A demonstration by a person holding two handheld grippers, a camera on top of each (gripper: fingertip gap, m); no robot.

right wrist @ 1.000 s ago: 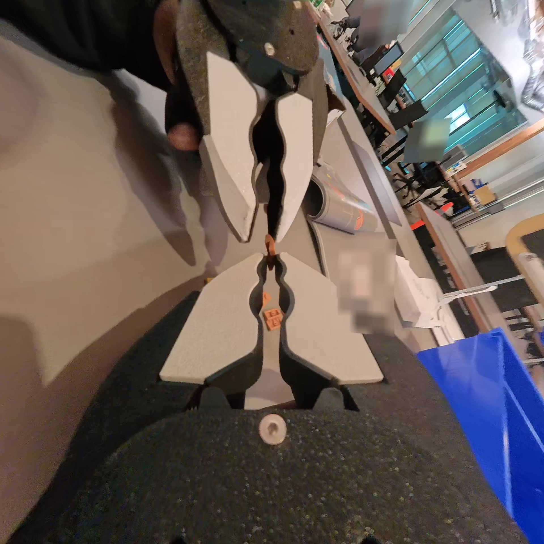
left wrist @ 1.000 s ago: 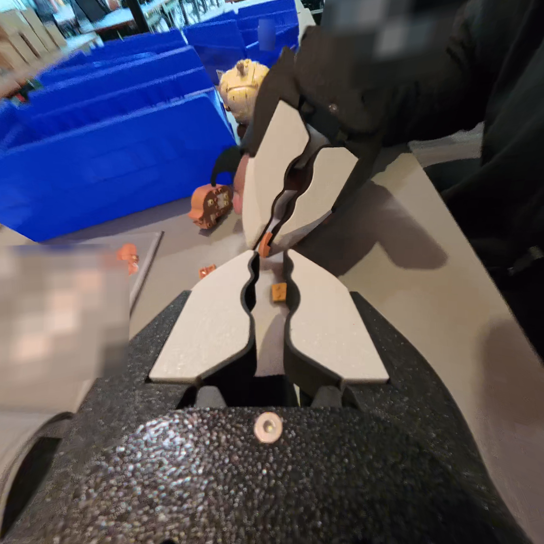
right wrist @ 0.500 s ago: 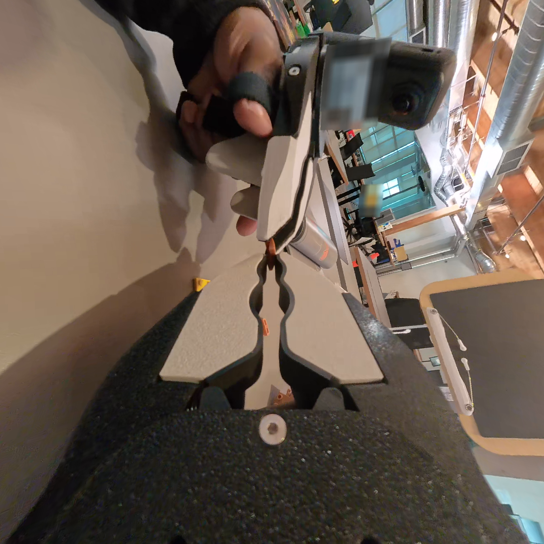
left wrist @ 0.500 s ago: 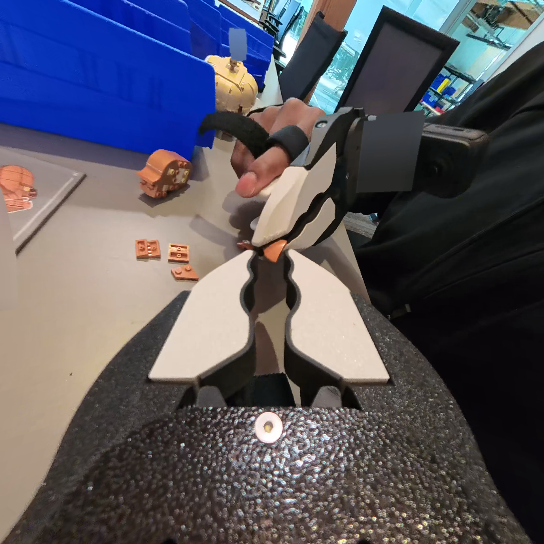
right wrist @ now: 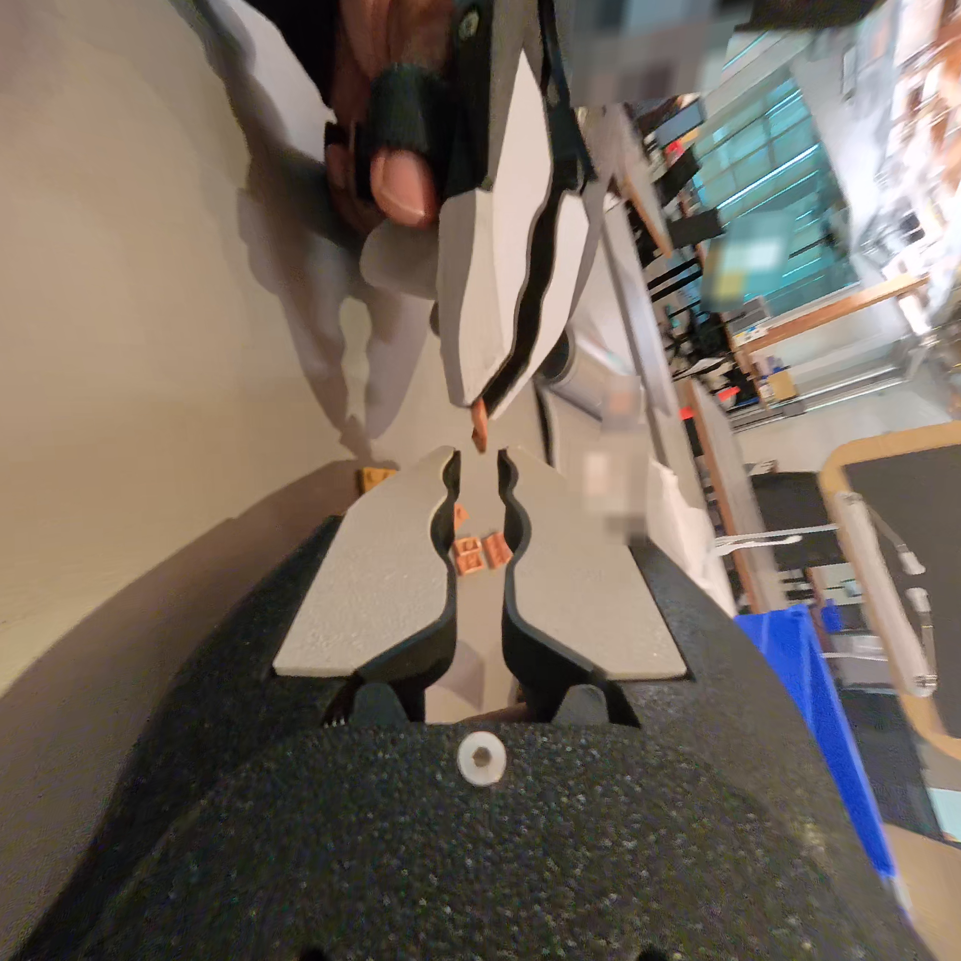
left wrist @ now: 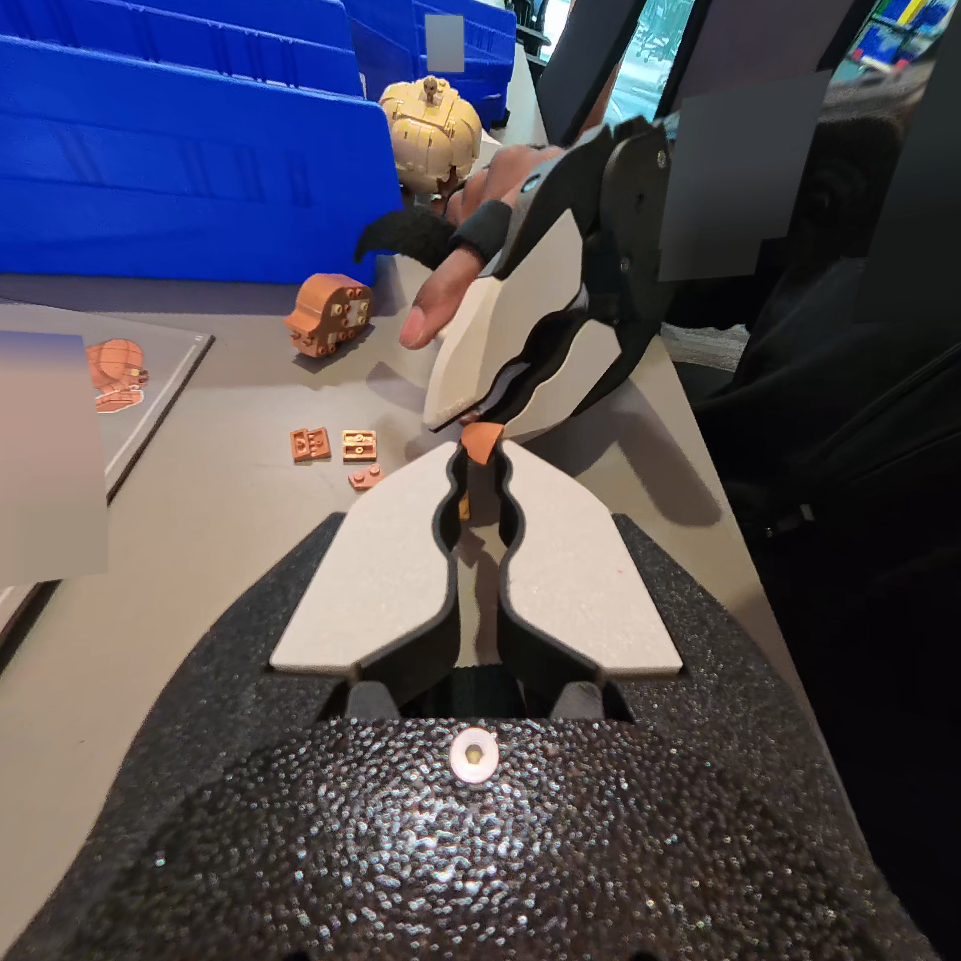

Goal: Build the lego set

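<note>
In the left wrist view my left gripper (left wrist: 481, 451) is shut on a small orange-brown wedge-shaped brick piece (left wrist: 481, 439), pinched at its fingertips above the grey table (left wrist: 234, 520). My right gripper (left wrist: 470, 418) meets it tip to tip from above right, with a hand on it. In the right wrist view my right gripper (right wrist: 479, 457) is open, its pads apart and off the piece (right wrist: 481, 429). The piece sticks out of the left gripper's tips (right wrist: 481, 403) there.
Three small brown plates (left wrist: 359, 445) lie left of the grippers and show in the right wrist view (right wrist: 478, 556). A brown brick-built chunk (left wrist: 330, 314), a tan round brick model (left wrist: 431, 135), blue bins (left wrist: 182, 171) and a booklet (left wrist: 156, 374) stand behind. A yellow piece (right wrist: 375, 476) lies below. My two grippers' fingertips are within a few centimetres of each other. The tan round brick model (left wrist: 431, 135) sits 25 centimeters or so from the ends of my right fingers.
The right gripper, shut on the orange-brown piece before, has opened and let it go. The left gripper's pads have closed on the piece. Both views have swung a little.
</note>
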